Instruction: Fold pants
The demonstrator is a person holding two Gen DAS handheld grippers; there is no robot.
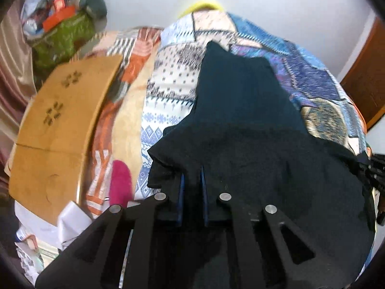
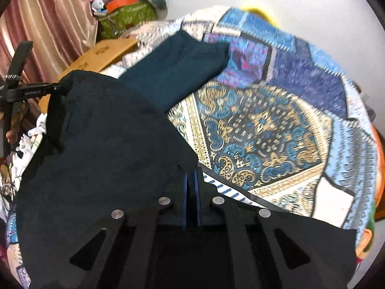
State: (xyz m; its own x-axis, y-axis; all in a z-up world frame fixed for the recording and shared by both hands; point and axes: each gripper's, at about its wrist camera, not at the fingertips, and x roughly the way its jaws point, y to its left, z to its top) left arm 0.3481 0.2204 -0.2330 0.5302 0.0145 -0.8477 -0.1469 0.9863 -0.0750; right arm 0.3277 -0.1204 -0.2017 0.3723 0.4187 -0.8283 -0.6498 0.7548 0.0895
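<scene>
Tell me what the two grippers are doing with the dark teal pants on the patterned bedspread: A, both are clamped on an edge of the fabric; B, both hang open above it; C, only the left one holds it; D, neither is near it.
A: the left gripper and the right gripper each have their blue-padded fingers closed on an edge of the dark teal pants, which drape over the patterned bedspread.

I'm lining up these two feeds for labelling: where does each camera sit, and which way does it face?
Left wrist view: sits on the left hand-held gripper, facing forward along its fingers, shut on the dark pants over the patterned bedspread; the other gripper shows at the right edge.
Right wrist view: sits on the right hand-held gripper, also clamping the pants' edge; the left gripper shows at the far left.
Shared: pants, bedspread, wooden board, green bag.
</scene>
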